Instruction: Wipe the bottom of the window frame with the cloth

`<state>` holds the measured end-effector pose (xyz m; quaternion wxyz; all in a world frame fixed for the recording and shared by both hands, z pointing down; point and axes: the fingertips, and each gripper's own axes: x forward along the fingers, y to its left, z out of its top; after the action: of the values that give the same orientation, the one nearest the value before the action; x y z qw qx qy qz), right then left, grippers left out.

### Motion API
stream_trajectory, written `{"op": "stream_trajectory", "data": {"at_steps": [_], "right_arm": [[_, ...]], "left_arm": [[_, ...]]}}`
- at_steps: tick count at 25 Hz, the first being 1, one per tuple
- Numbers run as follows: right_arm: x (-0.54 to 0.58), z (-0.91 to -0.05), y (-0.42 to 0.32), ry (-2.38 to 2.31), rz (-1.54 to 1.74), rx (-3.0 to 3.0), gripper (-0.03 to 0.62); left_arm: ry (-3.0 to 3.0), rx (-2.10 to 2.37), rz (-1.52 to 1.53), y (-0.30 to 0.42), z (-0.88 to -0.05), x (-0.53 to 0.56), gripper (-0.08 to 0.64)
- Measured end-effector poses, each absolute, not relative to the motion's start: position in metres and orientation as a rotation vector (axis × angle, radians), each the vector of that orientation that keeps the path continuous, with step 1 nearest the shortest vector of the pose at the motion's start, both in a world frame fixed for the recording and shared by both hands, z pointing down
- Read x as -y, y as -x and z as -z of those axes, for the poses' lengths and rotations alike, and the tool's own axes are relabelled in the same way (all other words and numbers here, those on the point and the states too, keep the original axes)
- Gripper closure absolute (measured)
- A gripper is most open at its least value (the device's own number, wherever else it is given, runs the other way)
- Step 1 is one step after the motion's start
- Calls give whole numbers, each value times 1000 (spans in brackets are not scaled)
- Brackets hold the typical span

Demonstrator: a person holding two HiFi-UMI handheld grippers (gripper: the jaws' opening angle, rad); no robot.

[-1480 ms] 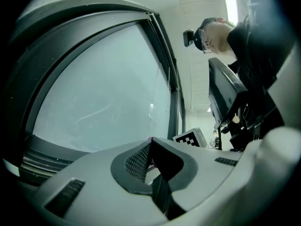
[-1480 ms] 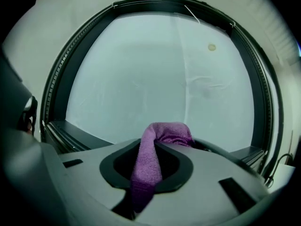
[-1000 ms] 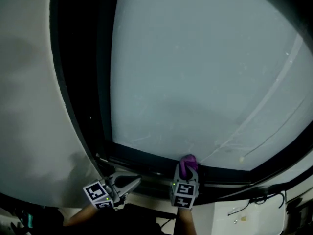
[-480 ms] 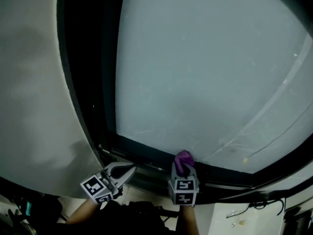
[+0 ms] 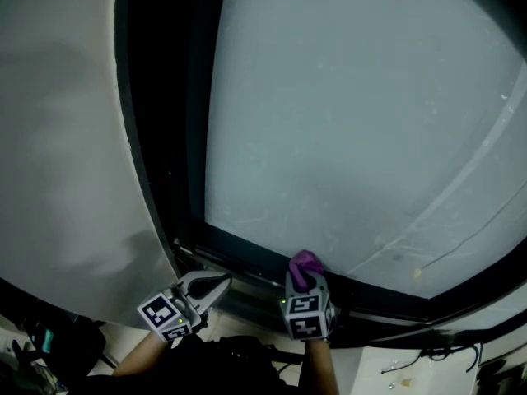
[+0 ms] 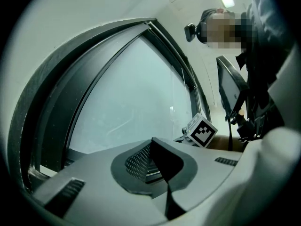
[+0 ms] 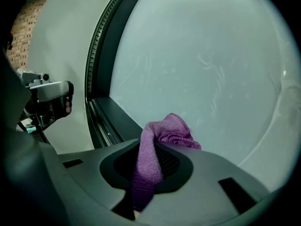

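the right gripper (image 5: 304,282) is clamped on the purple cloth (image 5: 305,265), which bunches past its tips at the bottom of the window frame (image 5: 247,256). the left gripper (image 5: 212,286), to its left, is closed and empty.

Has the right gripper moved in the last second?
Yes. The right gripper, shut on the cloth, slid left along the bottom window frame, toward its left corner.

Grey left gripper (image 5: 219,284) and right gripper (image 5: 304,283) — black-white marker cubes (image 5: 162,315).
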<state>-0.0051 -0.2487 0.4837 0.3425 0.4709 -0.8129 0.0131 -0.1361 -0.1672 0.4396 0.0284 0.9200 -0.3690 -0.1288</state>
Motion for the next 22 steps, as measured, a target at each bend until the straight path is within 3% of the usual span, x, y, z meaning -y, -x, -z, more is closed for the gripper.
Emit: {"op": "stream_trajectory", "data": {"at_steps": [22], "right_arm": [[247, -488, 79, -991, 40, 2153, 526]], "left_arm": [[-2784, 1295, 375, 191, -446, 163, 560]]}}
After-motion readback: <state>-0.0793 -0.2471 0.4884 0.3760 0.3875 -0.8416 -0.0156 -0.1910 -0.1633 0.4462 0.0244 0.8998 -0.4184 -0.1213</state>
